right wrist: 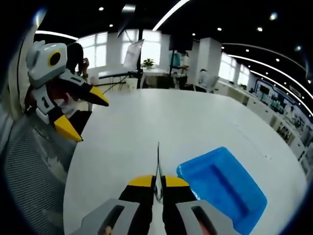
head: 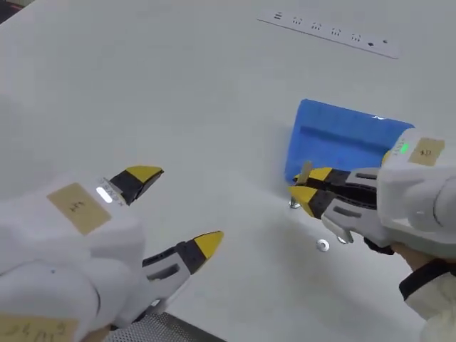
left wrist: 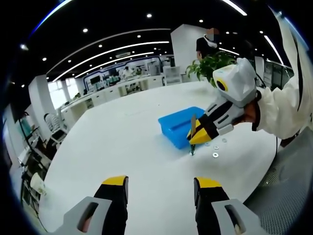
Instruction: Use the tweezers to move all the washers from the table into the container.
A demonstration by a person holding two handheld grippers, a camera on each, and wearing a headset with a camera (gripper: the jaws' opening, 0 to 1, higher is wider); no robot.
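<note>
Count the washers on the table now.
3 washers: one by the tweezers' tip beside the blue container, one in the open nearer the table edge, one partly under the right gripper. More may be hidden beneath it.

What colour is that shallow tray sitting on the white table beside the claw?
Bright blue all over. The tray shows best in the right gripper view.

On the desk (head: 178, 92) the container (head: 349, 139) lies to the right, with a power strip (head: 328, 34) behind it. The washers (head: 323, 245) lie just before its near left corner, beside the right gripper (head: 303, 187). The left gripper (head: 184, 207) is well to the left.
</note>
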